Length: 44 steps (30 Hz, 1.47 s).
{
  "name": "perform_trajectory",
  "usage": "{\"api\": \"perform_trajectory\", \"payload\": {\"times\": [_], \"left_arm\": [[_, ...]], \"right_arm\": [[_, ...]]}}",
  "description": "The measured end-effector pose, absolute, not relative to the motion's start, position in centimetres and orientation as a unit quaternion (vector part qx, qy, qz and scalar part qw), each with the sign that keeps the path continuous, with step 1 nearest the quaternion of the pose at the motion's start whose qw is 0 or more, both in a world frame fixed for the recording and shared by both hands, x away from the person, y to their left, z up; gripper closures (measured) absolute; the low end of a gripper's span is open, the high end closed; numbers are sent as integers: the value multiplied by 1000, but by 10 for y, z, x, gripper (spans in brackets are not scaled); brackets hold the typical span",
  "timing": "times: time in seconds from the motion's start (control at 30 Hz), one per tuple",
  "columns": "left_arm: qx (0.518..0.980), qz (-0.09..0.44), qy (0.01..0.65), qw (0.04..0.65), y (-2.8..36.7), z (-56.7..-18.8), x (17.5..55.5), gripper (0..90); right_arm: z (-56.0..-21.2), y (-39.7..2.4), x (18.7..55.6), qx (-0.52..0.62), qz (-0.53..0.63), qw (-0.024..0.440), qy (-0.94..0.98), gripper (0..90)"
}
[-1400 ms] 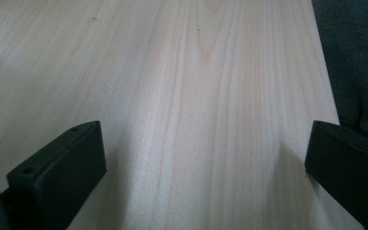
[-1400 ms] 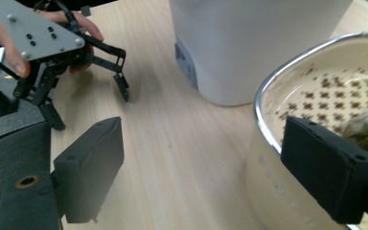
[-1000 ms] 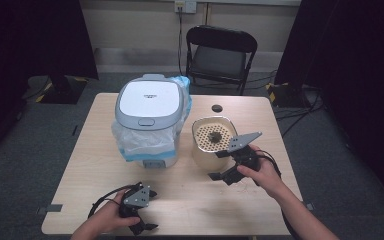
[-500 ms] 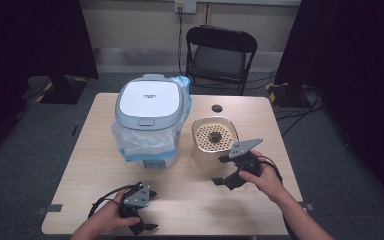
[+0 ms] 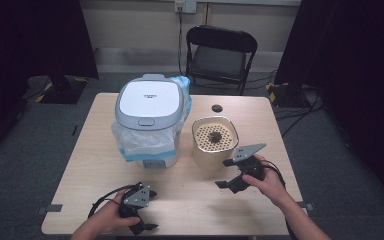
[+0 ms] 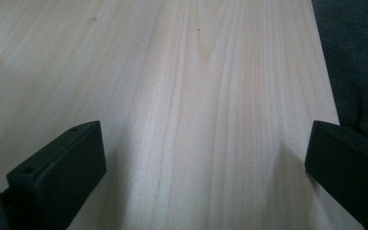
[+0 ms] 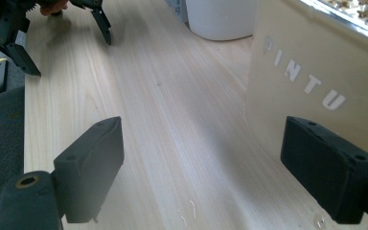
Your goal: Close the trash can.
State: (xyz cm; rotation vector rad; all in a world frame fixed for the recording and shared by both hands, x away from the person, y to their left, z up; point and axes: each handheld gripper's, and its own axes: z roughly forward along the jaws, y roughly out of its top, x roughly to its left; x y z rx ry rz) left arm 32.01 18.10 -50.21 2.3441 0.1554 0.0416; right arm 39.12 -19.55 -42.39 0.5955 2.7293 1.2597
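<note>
Right gripper (image 5: 226, 174) has dropped lower and pulled back toward the table's near edge vs a second ago, jaws wide apart, nothing held. Beige tub (image 5: 214, 140) sits just beyond it, unmoved, beside the white bin (image 5: 149, 120). Left gripper (image 5: 141, 217) unchanged at the near edge, jaws wide, nothing between them.

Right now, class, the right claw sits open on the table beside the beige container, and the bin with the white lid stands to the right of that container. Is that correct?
Not quite. In the high view, the bin with the white lid stands to the left of the beige container, not the right. The rest holds: the right claw sits open on the table beside that container.
</note>
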Motion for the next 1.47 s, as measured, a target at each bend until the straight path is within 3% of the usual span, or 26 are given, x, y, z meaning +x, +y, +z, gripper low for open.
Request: {"api": "perform_trajectory", "payload": {"times": [1.47], "left_arm": [[920, 16, 61, 386, 181, -502, 320, 0]], "right_arm": [[-467, -244, 389, 243, 394, 65, 884, 147]]}}
